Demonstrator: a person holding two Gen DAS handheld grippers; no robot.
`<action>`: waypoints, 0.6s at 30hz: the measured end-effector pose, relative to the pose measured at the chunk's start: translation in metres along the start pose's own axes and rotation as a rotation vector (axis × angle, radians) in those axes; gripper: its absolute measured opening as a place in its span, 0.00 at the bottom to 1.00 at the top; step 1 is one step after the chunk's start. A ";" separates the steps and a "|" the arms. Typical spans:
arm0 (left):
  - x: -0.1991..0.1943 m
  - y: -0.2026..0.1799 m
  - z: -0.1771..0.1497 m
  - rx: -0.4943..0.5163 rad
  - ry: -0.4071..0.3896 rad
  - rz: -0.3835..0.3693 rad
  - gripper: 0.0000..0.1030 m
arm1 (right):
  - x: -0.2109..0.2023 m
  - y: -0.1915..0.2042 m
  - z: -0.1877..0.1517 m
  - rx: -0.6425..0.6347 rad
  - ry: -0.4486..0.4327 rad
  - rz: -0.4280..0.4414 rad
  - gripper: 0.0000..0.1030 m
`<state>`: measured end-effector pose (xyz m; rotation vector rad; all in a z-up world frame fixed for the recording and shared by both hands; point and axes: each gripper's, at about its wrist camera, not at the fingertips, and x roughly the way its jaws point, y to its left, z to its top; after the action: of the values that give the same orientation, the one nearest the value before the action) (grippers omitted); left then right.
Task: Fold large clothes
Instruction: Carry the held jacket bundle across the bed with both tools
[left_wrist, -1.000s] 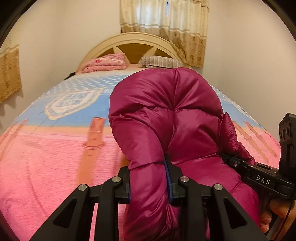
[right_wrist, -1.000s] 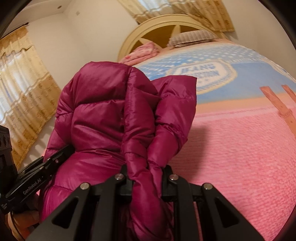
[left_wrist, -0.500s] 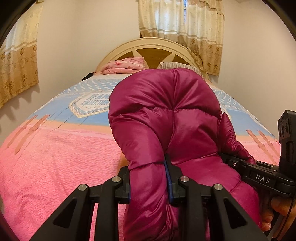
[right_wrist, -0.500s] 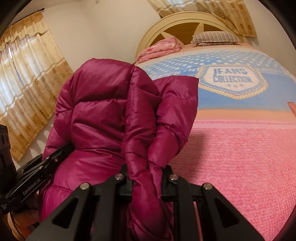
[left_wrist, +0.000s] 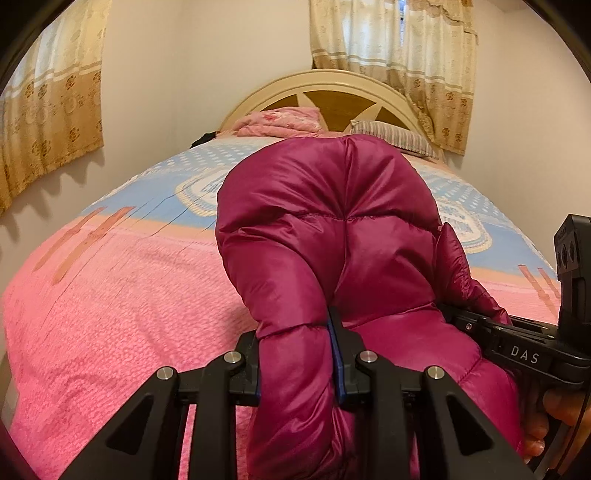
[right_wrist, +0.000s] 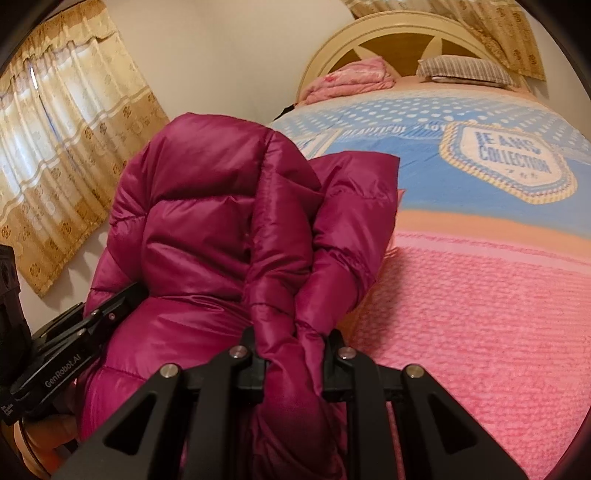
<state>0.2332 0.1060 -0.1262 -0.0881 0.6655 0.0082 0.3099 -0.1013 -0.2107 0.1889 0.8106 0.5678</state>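
Note:
A shiny magenta puffer jacket (left_wrist: 325, 229) hangs bunched up between both grippers, held above the near end of the bed. My left gripper (left_wrist: 297, 363) is shut on a thick fold of its padded fabric. In the right wrist view the same jacket (right_wrist: 207, 221) bulges to the left, and my right gripper (right_wrist: 295, 360) is shut on another fold of it. Each gripper shows in the other's view: the right one (left_wrist: 458, 319) bites the jacket's right side, and the left one (right_wrist: 118, 301) pinches its left side. The jacket's lower part is hidden behind the fingers.
The bed (left_wrist: 110, 295) has a pink and blue cover with a printed badge (right_wrist: 509, 158). A pink folded quilt (left_wrist: 280, 122) and a striped pillow (left_wrist: 391, 138) lie by the cream headboard (left_wrist: 332, 79). Curtains (right_wrist: 59, 122) hang on the walls. A hand (left_wrist: 554, 421) grips the right handle.
Both grippers have swung sideways with the jacket still clamped; the bed and headboard slide right in the left view, and in the right view the left curtain comes further in. The grips look unchanged.

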 end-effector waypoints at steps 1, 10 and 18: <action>0.001 0.003 -0.001 -0.005 0.003 0.004 0.27 | 0.001 0.001 0.000 -0.002 0.005 0.002 0.18; 0.011 0.016 -0.009 -0.034 0.034 0.015 0.27 | 0.010 0.005 -0.004 -0.016 0.042 0.003 0.18; 0.020 0.020 -0.016 -0.048 0.064 0.015 0.27 | 0.019 0.005 -0.011 -0.011 0.067 0.002 0.18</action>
<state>0.2388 0.1241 -0.1526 -0.1304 0.7299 0.0365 0.3098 -0.0873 -0.2281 0.1617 0.8719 0.5823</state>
